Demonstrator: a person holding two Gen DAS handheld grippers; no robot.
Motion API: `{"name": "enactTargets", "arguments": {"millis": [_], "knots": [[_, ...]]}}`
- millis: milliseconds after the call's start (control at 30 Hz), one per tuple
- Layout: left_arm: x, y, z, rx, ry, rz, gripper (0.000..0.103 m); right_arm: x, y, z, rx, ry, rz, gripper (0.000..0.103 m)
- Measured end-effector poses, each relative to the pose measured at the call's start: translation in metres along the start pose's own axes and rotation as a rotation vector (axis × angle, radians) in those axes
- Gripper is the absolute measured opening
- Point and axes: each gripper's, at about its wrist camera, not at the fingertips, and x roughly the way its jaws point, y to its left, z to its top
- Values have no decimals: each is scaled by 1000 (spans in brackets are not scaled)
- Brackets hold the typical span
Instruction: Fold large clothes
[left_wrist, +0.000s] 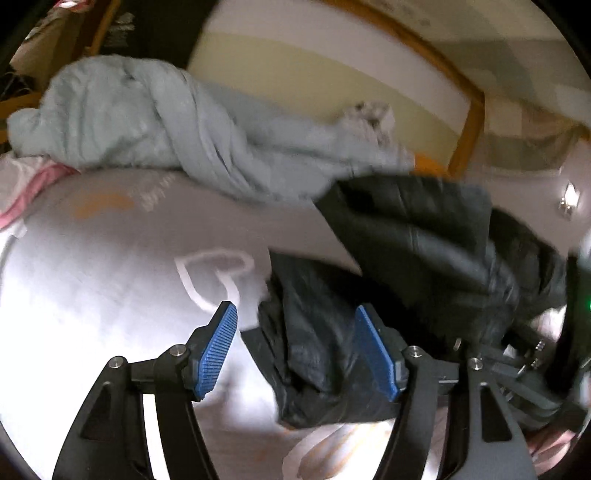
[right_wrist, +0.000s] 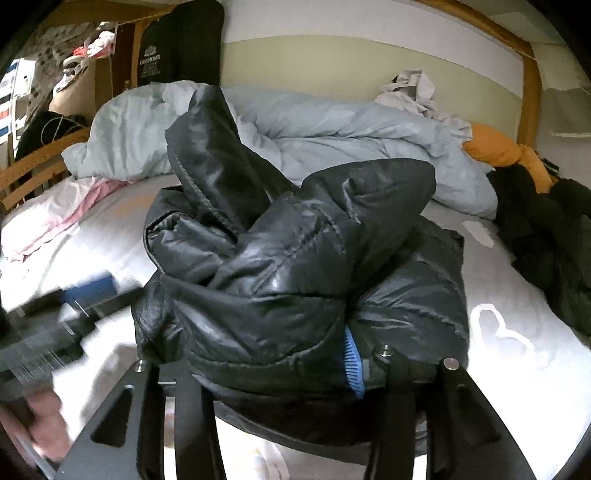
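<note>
A black puffy jacket (left_wrist: 424, 236) lies bunched on the white bed sheet (left_wrist: 110, 277). My left gripper (left_wrist: 297, 343) is open above the jacket's lower edge. Dark fabric shows in the gap, and neither blue pad presses on it. In the right wrist view the jacket (right_wrist: 277, 258) fills the middle, a sleeve thrown up over its body. Its hem drapes across my right gripper (right_wrist: 273, 369). One blue pad (right_wrist: 352, 365) shows against the fabric; the other pad is hidden beneath it. The left gripper (right_wrist: 88, 288) appears blurred at the left edge, with a hand (right_wrist: 48, 424) below it.
A light blue duvet (right_wrist: 332, 129) is heaped along the far side of the bed. A grey crumpled cloth (right_wrist: 417, 88) and an orange bundle (right_wrist: 495, 147) lie by the wooden frame (right_wrist: 528, 81). Dark clothes (right_wrist: 546, 229) are piled at the right, pink fabric (right_wrist: 74, 214) at the left.
</note>
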Motion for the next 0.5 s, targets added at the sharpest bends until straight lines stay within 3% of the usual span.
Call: {"name": "enactTargets", "arguments": {"millis": [267, 333, 400, 500], "knots": [[-29, -8, 17, -29, -63, -58, 69, -20, 1, -8, -71, -13, -65, 64], [-29, -12, 19, -19, -62, -56, 70, -23, 2, -12, -92, -14, -79, 70], [-27, -16, 18, -2, -62, -48, 70, -27, 1, -15, -102, -18, -75, 83], [-28, -19, 16, 10, -66, -40, 71, -35, 3, -19, -114, -28, -61, 84]]}}
